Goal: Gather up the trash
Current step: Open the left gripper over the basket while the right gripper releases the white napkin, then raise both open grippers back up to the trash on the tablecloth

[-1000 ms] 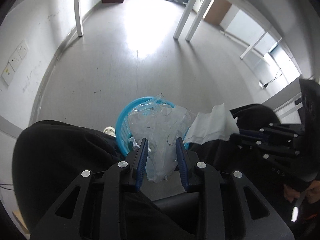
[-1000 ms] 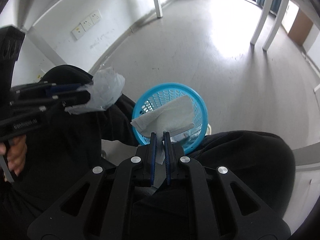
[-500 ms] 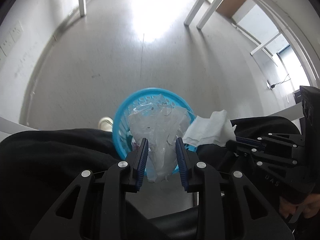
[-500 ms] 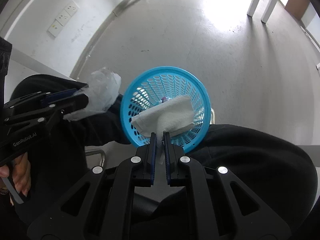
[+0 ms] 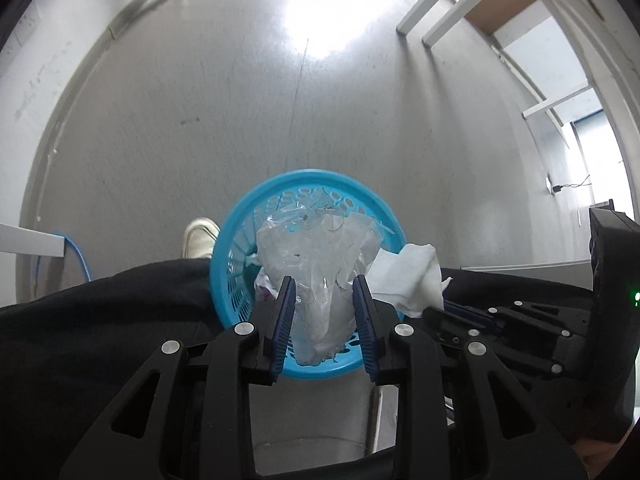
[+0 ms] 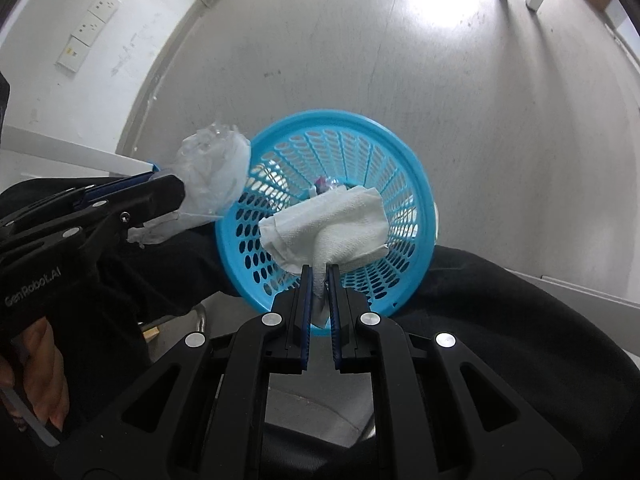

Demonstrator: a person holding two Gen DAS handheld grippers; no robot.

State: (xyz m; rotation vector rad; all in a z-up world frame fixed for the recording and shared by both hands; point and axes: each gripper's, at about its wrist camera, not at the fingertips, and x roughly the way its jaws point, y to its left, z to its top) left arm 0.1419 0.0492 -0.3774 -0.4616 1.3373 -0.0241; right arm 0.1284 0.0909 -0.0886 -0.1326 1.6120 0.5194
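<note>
Blue basket [image 6: 420,200] looms nearer; left tongs [image 5: 324,312] pinching crumpled plastic [image 5: 320,264], right tongs [image 6: 319,296] pinching tissue [image 6: 332,224], both lowered over it — release next.

- Basket [image 6: 416,184]: round, bright blue plastic with perforated walls, upright on the grey floor, a few scraps at its bottom.
- Plastic wrap [image 5: 320,280]: crumpled, clear, held above the basket's mouth.
- Tissue [image 6: 332,228]: white, crumpled, pinched at one corner, hanging over the basket.
</note>
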